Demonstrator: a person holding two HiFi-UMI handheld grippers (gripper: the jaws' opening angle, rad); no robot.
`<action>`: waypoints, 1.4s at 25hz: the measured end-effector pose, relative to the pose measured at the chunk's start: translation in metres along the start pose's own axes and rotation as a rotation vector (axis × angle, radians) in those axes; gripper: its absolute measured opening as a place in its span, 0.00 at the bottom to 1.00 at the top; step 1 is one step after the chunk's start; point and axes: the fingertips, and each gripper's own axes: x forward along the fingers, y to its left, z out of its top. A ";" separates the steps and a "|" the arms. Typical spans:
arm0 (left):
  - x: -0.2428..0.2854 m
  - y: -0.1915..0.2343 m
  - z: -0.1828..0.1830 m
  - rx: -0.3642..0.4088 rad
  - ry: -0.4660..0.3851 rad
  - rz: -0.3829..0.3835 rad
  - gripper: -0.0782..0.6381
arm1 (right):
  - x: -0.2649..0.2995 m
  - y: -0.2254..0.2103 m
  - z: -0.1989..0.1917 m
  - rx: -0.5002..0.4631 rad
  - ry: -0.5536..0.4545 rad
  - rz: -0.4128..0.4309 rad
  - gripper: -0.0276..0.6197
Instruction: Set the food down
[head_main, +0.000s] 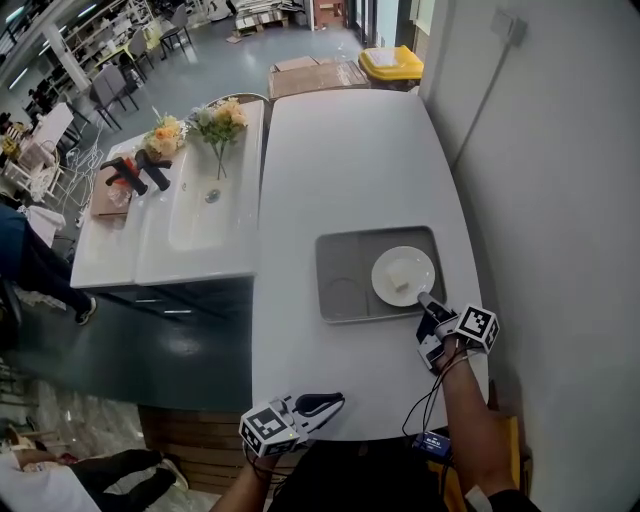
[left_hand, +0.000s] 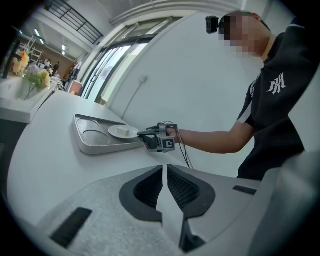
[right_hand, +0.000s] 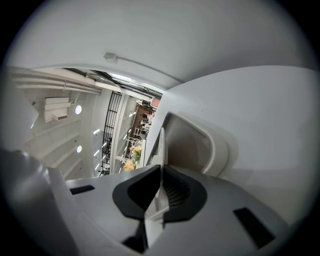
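Observation:
A grey compartment tray (head_main: 335, 290) lies on the white table. Over its right compartment is a white plate (head_main: 403, 272) carrying a pale block of food (head_main: 400, 283). My right gripper (head_main: 424, 298) is shut on the plate's near rim. In the right gripper view that rim (right_hand: 160, 145) runs edge-on between the jaws of the right gripper (right_hand: 161, 167), with the tray wall (right_hand: 215, 147) beside it. I cannot tell whether the plate rests on the tray. My left gripper (head_main: 338, 400) hovers at the table's front edge. The left gripper (left_hand: 164, 167) is shut with nothing in it, and faces the tray (left_hand: 95, 147), the plate (left_hand: 118, 132) and the right gripper (left_hand: 142, 135).
A white sink counter (head_main: 200, 225) adjoins the table's left side, with flowers (head_main: 222, 118) and a black and red tool (head_main: 135, 172) on it. A wall (head_main: 560, 200) runs close on the right. Beyond the table stand a yellow bin (head_main: 392, 64) and cardboard boxes (head_main: 315, 75).

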 end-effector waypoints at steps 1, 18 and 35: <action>0.000 0.000 0.000 0.000 -0.001 -0.001 0.15 | 0.000 0.000 0.000 -0.009 0.003 -0.009 0.05; -0.007 0.002 0.005 -0.003 -0.048 0.005 0.15 | -0.002 -0.005 -0.010 -0.164 0.115 -0.163 0.06; 0.002 -0.008 0.013 0.008 -0.079 -0.002 0.15 | -0.005 -0.002 -0.014 -0.306 0.186 -0.259 0.17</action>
